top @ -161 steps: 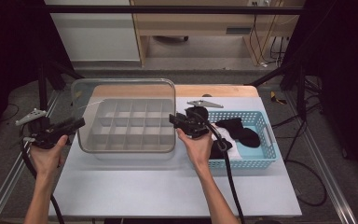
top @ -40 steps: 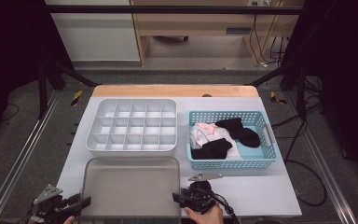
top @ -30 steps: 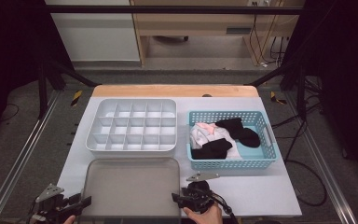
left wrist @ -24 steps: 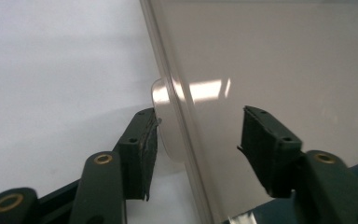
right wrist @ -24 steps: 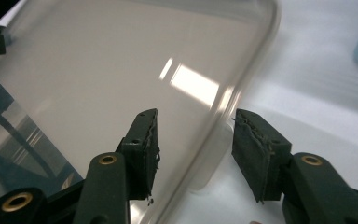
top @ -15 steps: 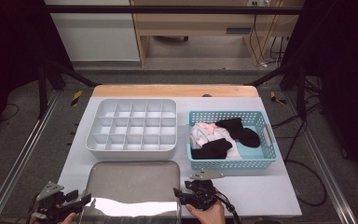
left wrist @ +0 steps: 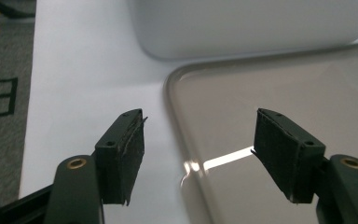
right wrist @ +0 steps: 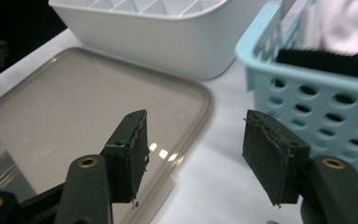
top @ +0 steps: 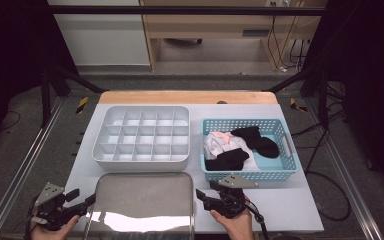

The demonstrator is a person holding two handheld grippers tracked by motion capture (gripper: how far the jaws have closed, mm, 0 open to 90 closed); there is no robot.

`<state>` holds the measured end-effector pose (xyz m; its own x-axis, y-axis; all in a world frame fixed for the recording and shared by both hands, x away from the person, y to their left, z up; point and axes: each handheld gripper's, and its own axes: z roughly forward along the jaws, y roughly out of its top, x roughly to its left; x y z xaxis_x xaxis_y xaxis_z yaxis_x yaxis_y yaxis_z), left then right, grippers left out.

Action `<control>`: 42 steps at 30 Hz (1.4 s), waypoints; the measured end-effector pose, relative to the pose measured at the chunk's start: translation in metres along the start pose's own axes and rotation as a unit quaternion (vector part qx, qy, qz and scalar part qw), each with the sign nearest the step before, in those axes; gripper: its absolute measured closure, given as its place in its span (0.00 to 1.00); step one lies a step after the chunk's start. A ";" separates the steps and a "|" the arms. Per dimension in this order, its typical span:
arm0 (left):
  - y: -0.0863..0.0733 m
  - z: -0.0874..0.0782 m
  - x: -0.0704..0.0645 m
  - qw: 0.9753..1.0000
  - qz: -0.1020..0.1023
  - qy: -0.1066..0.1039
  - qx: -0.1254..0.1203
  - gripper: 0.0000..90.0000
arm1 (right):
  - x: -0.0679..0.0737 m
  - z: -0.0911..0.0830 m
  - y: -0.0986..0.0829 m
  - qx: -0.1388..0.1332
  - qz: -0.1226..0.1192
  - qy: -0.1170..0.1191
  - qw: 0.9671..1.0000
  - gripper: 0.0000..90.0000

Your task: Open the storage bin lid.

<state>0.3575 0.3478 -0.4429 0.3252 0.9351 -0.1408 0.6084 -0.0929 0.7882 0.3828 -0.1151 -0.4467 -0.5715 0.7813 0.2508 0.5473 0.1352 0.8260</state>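
With the lid (top: 142,205) lying flat at the table's (top: 290,210) near edge, both grippers, left (top: 87,201) and right (top: 200,195), flank it with jaws spread, leaving the organizer (top: 142,135) uncovered for filling.

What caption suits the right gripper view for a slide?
Open right gripper above the clear lid's corner, between white divided tray and blue basket.

Light: bright overhead on the white table (top: 290,205), surroundings dark.
Glare: white streak across the clear lid (top: 142,205), repeated in both gripper views.
Shadows: soft, short.
Focus: high view slightly soft; near jaws sharp, basket (right wrist: 307,88) blurred.
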 end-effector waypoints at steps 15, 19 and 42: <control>0.037 0.014 -0.022 0.999 0.020 -0.008 -0.042 0.32 | -0.027 -0.037 0.040 -0.060 -0.017 -0.038 0.997 0.45; 0.044 0.019 -0.025 0.999 0.012 -0.013 -0.044 0.32 | -0.037 -0.039 0.054 -0.067 -0.020 -0.054 0.996 0.44; 0.023 0.034 -0.024 0.998 0.012 -0.006 -0.064 0.37 | -0.088 -0.004 0.087 -0.038 -0.019 -0.110 0.993 0.39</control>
<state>0.3888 0.3117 -0.4417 0.3484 0.9287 -0.1268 0.5032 -0.0712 0.8612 0.4785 -0.1739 -0.3948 -0.4389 0.8919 0.1085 0.4746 0.1276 0.8709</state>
